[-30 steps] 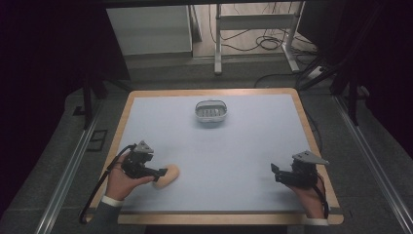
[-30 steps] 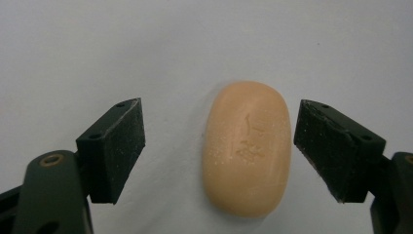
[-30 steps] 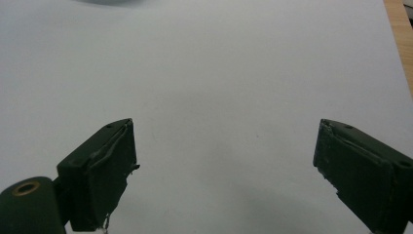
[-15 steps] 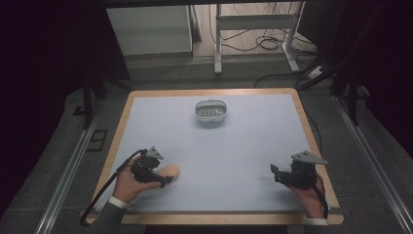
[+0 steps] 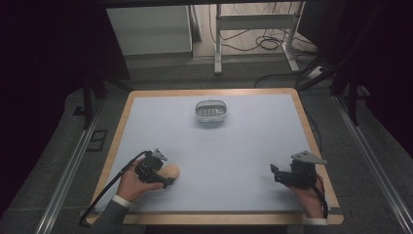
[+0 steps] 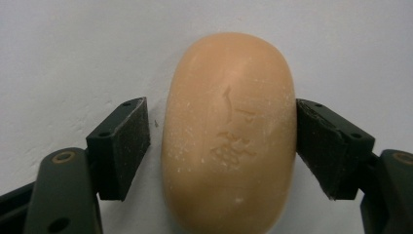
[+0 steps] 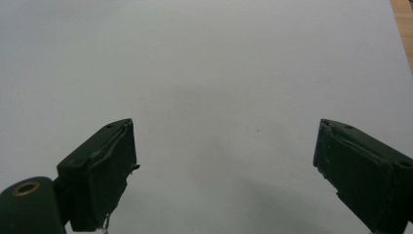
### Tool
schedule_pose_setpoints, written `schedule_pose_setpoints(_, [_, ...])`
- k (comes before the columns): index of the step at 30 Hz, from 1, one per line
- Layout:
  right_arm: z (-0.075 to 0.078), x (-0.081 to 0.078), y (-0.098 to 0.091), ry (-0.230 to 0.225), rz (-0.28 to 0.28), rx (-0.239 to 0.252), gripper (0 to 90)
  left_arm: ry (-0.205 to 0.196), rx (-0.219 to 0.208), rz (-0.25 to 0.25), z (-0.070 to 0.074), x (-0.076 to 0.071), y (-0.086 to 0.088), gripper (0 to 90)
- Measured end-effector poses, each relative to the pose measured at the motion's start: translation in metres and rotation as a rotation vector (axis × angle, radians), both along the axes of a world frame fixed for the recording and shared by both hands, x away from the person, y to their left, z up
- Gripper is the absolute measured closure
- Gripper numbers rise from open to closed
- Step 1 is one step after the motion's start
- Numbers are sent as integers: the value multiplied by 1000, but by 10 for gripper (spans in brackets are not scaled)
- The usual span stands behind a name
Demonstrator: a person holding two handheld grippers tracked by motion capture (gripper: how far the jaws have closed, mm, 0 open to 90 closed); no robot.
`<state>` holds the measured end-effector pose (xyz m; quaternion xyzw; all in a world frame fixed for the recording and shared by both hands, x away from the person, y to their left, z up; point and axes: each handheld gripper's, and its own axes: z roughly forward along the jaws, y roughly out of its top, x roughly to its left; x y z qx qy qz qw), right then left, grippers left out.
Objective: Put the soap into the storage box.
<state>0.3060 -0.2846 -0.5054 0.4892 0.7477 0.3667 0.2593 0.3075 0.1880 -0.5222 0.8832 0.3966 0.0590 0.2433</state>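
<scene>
We had the left gripper (image 6: 221,141) closing around the soap bar (image 6: 229,131), one pad touching and one just short, so lifting remained, while our right gripper (image 7: 224,170) hung open over bare table (image 5: 243,146).

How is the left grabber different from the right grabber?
The left gripper has a soap bar between its fingers, which have just been closing: one touches the soap, the other has a small gap. The right gripper has nothing between its wide-open fingers. Both are black and held low over the table.
</scene>
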Motion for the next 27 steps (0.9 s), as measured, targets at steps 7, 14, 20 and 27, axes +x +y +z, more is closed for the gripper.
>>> schedule_pose_setpoints(7, [-1, 1, -2, 1, -12, -1, 86, -3, -8, -7, 1, -1, -1, 325])
schedule_pose_setpoints(14, [1, 0, -2, -7, -19, 0, 86, -22, 5, -14, 4, -2, -1, 328])
schedule_pose_setpoints(20, [0, 0, -2, -6, -23, -2, 86, -30, -13, -13, 8, 2, 1, 329])
schedule_pose_setpoints(27, [0, 0, -2, -7, -17, -5, 86, -63, -37, -6, 19, 3, 2, 329])
